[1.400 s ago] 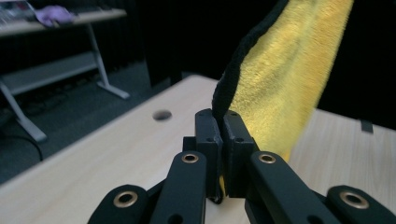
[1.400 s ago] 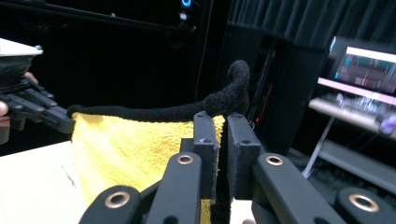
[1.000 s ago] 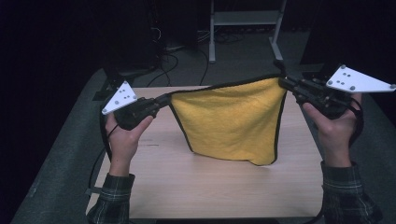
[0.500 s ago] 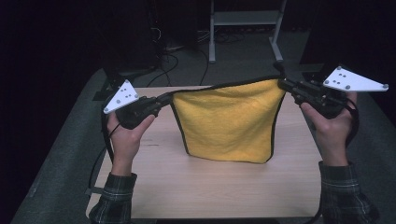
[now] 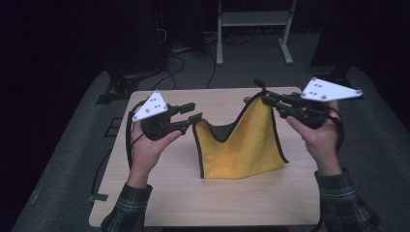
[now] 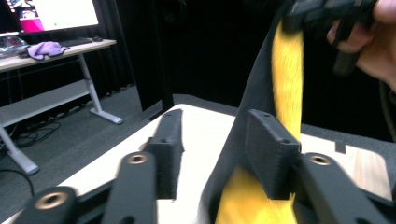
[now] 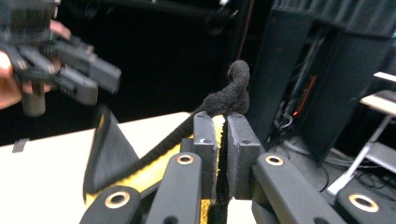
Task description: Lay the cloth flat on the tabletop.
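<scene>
Cloth: the yellow cloth (image 5: 244,145) with its dark edging hangs from one raised corner, and its lower edge lies on the table (image 5: 159,203) near the middle. Its near-left corner has dropped and sags toward the tabletop, so the top edge forms a dip instead of a taut line.

Right gripper: your right gripper (image 5: 270,100) sits above the cloth's right corner, jaws pressed together on that corner. In the right gripper view the dark hem (image 7: 224,100) pokes up past the pads, pinched between them. You hold it high so the cloth drapes freely and one anchor point stays fixed.

Left gripper: your left gripper (image 5: 193,112) sits just left of the cloth's slumped corner. Its jaws have just been opening and now stand spread. In the left gripper view the cloth (image 6: 261,102) runs up between them, against the right jaw, but the pads do not squeeze it.

Why the release: judging from the slack, you let this corner go so that it can settle on the table, probably as the start of laying or folding the cloth.

Risk: the cloth leans on your left gripper's right jaw, so it may snag there if you pull away sideways.

Next need: probably draw the left gripper clear of the cloth, then lower the right corner.
</scene>
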Demonstrator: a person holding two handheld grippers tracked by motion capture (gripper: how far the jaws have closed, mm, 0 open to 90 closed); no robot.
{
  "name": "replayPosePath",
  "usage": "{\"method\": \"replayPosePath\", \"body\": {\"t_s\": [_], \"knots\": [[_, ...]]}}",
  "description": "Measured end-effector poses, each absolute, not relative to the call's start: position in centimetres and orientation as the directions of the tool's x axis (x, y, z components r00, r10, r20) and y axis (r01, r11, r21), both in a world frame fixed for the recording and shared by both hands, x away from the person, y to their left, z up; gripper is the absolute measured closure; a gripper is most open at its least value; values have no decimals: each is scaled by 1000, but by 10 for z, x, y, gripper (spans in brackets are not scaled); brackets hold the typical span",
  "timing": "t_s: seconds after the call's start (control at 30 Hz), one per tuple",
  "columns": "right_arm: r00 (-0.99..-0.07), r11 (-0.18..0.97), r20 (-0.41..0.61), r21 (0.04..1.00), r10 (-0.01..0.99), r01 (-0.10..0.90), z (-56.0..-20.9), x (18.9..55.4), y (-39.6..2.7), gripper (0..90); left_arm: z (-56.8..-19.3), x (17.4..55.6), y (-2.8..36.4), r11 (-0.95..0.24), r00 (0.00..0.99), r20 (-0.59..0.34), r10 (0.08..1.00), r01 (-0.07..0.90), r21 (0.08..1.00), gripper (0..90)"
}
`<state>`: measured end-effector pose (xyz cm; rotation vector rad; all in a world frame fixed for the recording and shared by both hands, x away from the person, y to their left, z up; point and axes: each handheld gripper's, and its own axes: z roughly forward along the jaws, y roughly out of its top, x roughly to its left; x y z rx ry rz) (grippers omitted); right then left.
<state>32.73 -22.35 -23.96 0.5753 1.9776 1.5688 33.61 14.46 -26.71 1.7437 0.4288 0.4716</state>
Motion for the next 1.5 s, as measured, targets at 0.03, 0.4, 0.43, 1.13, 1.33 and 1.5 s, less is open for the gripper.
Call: {"method": "replayPosePath", "body": {"t_s": [0.03, 0.4, 0.43, 1.13, 1.33, 1.5], "knots": [[-768, 248, -159, 969, 620, 0, -243, 329, -217, 829, -267, 336, 145, -213, 849, 84, 522, 34, 976, 534], [-879, 317, -146, 948, 455, 6, -271, 334, -158, 829, -284, 340, 114, -301, 905, 81, 419, 55, 952, 550], [-888, 316, -138, 949, 439, 9, -272, 334, -155, 829, -285, 340, 113, -301, 910, 74, 409, 58, 952, 550], [-926, 295, -54, 953, 374, 63, -312, 332, -194, 616, -296, 332, 121, -336, 911, 111, 396, 31, 941, 871], [-870, 369, 17, 901, 493, 227, -374, 353, -246, 515, -301, 333, 133, -339, 903, 103, 416, 49, 940, 870], [-811, 381, 87, 850, 579, 363, -418, 366, -286, 495, -304, 336, 138, -339, 899, 101, 425, 55, 939, 870]]}}
